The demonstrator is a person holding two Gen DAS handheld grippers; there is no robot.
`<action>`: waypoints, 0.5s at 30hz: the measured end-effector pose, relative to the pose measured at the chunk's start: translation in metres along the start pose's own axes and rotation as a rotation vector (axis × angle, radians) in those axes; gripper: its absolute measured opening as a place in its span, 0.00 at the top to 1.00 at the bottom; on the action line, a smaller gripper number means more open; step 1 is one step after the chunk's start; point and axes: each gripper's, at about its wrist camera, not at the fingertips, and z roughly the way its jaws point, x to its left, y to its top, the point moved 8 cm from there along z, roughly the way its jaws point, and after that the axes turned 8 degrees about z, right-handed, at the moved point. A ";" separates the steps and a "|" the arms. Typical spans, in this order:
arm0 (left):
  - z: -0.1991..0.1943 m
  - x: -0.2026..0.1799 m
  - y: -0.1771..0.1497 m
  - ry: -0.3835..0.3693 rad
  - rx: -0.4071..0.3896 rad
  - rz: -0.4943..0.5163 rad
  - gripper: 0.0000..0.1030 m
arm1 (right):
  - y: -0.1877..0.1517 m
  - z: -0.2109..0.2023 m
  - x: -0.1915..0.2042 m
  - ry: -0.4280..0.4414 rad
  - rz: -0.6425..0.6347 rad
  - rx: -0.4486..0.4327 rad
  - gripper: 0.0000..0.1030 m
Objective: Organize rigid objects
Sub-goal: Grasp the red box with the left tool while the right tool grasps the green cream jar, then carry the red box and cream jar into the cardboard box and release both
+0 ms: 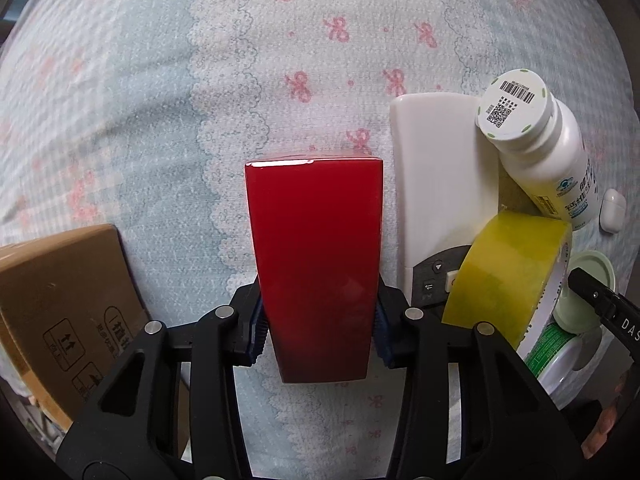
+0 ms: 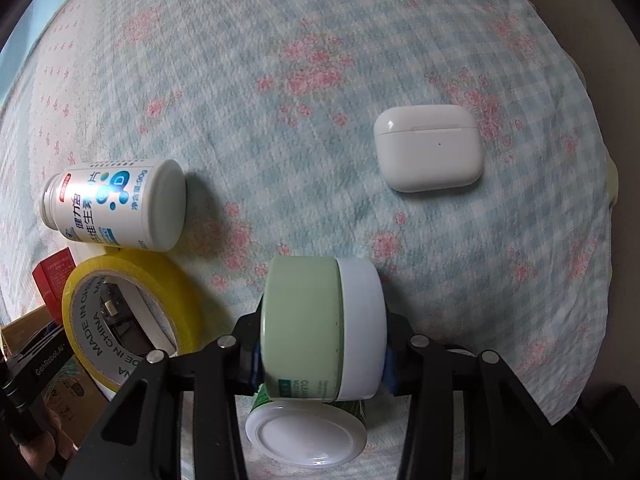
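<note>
Left gripper (image 1: 318, 330) clamped on red box (image 1: 314, 268), right gripper (image 2: 322, 354) clamped on cream jar (image 2: 322, 330), likely for sorting; tape roll (image 2: 132, 320) left of it.

The left gripper (image 1: 318, 330) is clamped on a glossy red rectangular box (image 1: 316, 268), its blue-padded fingers (image 1: 259, 332) pressing the box's two long sides near the lower end. The box hangs over a pale blue checked cloth with pink bows and lace-pattern bands (image 1: 160, 100).

To the right lies a long white plastic remote control (image 1: 440, 184), and across its upper corner leans a white plastic pill bottle (image 1: 544, 156) — its barcoded cap turned toward the camera. A roll of yellow adhesive tape (image 1: 508, 272) stands on edge in front of the remote's dark button panel. A small white earbud case (image 1: 612, 210) sits just beyond the bottle. At the left edge is a brown cardboard box (image 1: 60, 308) with printed handling marks.
</note>
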 end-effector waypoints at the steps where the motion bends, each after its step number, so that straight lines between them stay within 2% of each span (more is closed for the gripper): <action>1: -0.006 0.002 -0.003 0.001 -0.013 0.004 0.63 | -0.002 0.000 -0.001 0.008 0.005 -0.004 0.61; 9: -0.035 0.012 -0.006 -0.013 -0.086 0.011 0.63 | -0.013 -0.014 -0.002 0.060 0.034 -0.066 0.62; 15: -0.076 0.015 -0.016 -0.027 -0.151 0.032 0.63 | -0.023 -0.045 0.001 0.096 0.021 -0.150 0.61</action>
